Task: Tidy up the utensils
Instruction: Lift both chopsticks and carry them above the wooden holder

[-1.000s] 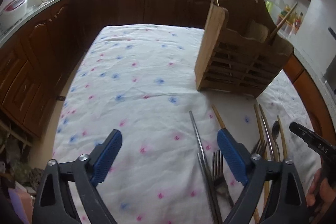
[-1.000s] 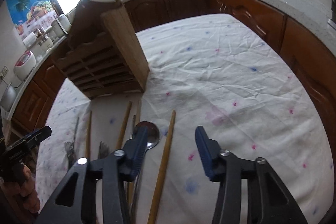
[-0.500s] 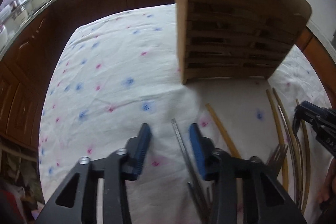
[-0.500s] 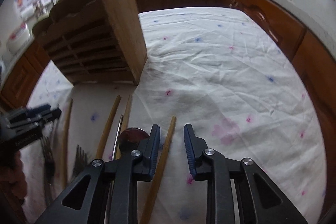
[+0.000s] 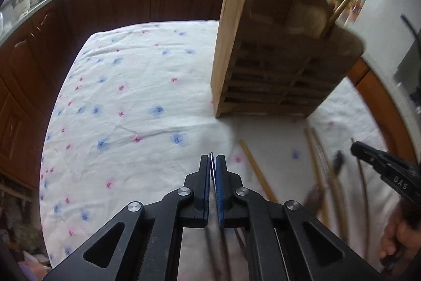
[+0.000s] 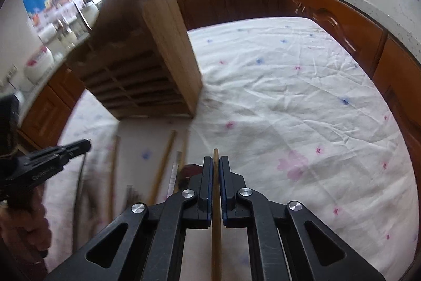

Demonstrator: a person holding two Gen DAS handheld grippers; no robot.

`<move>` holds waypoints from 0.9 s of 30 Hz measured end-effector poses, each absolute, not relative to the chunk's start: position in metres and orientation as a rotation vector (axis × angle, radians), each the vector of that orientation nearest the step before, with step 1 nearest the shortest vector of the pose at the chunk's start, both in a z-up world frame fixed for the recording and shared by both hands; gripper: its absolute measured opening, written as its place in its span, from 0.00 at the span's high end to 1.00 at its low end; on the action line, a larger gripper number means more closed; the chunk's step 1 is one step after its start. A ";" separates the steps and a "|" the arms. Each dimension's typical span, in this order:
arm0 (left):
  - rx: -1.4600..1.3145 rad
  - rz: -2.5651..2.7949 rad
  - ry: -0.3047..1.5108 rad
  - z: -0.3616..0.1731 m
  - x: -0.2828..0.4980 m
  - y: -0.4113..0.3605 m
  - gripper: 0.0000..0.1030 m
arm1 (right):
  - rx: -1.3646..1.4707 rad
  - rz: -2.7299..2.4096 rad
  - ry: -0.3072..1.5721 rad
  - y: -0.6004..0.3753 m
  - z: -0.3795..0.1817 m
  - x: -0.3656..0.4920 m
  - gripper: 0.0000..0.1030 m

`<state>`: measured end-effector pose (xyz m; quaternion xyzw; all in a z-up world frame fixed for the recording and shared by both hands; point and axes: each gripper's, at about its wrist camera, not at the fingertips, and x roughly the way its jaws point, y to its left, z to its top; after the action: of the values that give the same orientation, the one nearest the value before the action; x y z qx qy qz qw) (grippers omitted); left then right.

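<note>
Now your left gripper (image 5: 213,162) has its blue pads pressed together on a thin metal utensil (image 5: 212,157), prob. a steel chopstick; only its tip shows past the pads, w/ a blurred length running back under the jaws. Your right gripper (image 6: 216,165) is clamped on a wooden chopstick (image 6: 216,228), which runs straight back betw. the fingers toward the camera, tip just past the pads.

Other utensils lie on the cloth betw. the two grippers: a dark spoon (image 6: 189,170) just left of the right gripper, more wooden chopsticks (image 6: 164,162) fanned toward the holder, and a fork (image 6: 131,196), blurred, nearer you. From the left view one wooden chopstick (image 5: 256,170) lies just right of the left gripper.

Farther off, the wooden utensil holder (image 5: 276,65) stands on the floral tablecloth (image 5: 126,102), w/ a stick poking out of its far right compartment. Dark wood cabinets (image 6: 342,17) and countertop ring the table.
</note>
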<state>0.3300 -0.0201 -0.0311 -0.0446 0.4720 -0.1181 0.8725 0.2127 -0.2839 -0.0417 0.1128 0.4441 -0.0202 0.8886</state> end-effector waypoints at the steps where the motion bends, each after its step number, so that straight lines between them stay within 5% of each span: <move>1: -0.101 -0.252 0.979 -0.028 0.327 -0.018 0.98 | 0.243 -0.033 0.913 -0.283 -0.037 0.211 0.96; 27: -0.182 -0.369 0.675 0.095 0.190 0.038 0.98 | 0.234 0.044 0.626 -0.256 0.073 0.145 0.96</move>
<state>0.1902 0.0384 0.0950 -0.0887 0.3288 -0.1798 0.9229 0.1452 -0.2563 0.0735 0.1149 0.3070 0.0215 0.9445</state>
